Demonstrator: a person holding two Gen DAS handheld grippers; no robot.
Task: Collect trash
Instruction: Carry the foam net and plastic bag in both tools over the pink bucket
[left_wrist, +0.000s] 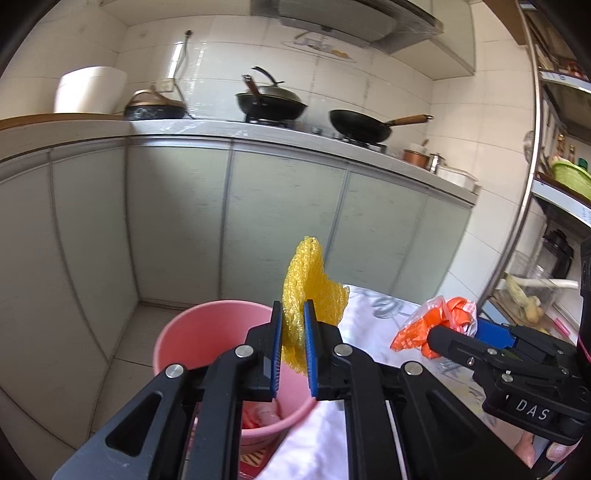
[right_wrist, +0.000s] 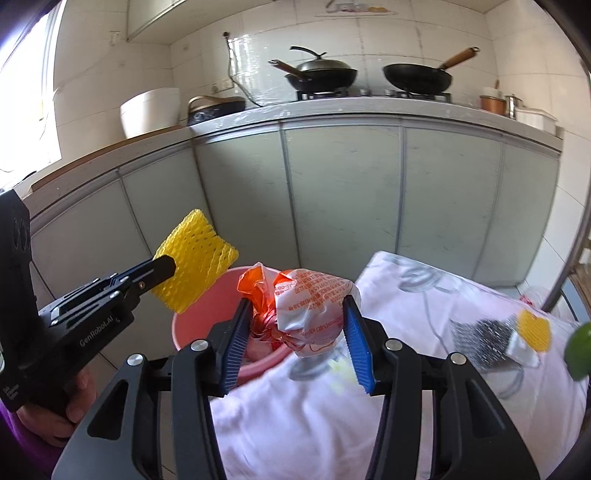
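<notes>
My left gripper (left_wrist: 293, 325) is shut on a yellow foam fruit net (left_wrist: 308, 291) and holds it above the pink bucket (left_wrist: 207, 332). The net (right_wrist: 195, 258) and left gripper (right_wrist: 162, 267) also show in the right wrist view, over the bucket's (right_wrist: 192, 325) left rim. My right gripper (right_wrist: 295, 321) is shut on a crumpled orange-and-white plastic bag (right_wrist: 303, 310) near the bucket's right rim, over the table edge. The bag (left_wrist: 432, 325) also shows in the left wrist view. Some trash lies in the bucket's bottom.
A table with a white patterned cloth (right_wrist: 406, 332) stands to the right of the bucket. On it lie a dark mesh piece (right_wrist: 480, 343), another yellow foam net (right_wrist: 533, 328) and a green fruit (right_wrist: 580, 350). Kitchen cabinets (left_wrist: 258, 221) stand behind; a metal shelf rack (left_wrist: 524, 184) stands at right.
</notes>
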